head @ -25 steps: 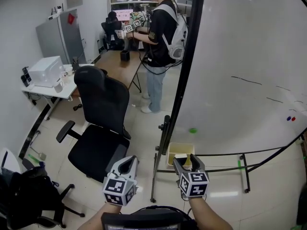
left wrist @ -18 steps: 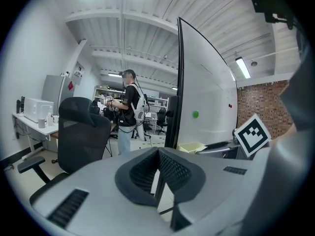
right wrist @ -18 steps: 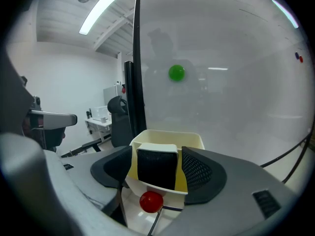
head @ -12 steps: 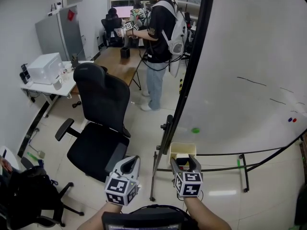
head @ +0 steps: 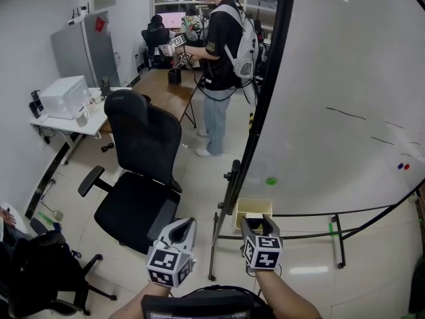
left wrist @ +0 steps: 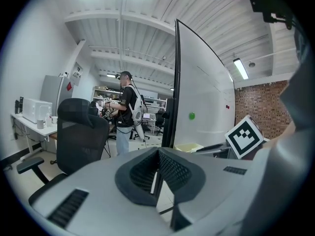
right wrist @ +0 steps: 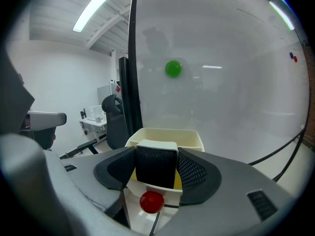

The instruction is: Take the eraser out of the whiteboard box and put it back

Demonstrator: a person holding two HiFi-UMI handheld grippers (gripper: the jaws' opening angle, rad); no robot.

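Right gripper (right wrist: 156, 168): jaws narrower than a second ago, just been closing, now pinching eraser (right wrist: 156, 163)
Eraser: at box (right wrist: 189, 135) near wall
Left gripper (left wrist: 156, 173): jaws together, empty

Between my right gripper's (right wrist: 156, 154) grey, black-padded jaws, which have just been closing, is the black-felt, white-topped block eraser (right wrist: 155, 170). Just beyond them is the pale yellow plastic box (right wrist: 165, 133), below them a small glossy red ball (right wrist: 151, 202), and ahead a round green magnet (right wrist: 173, 68) on the white whiteboard (right wrist: 236, 87).
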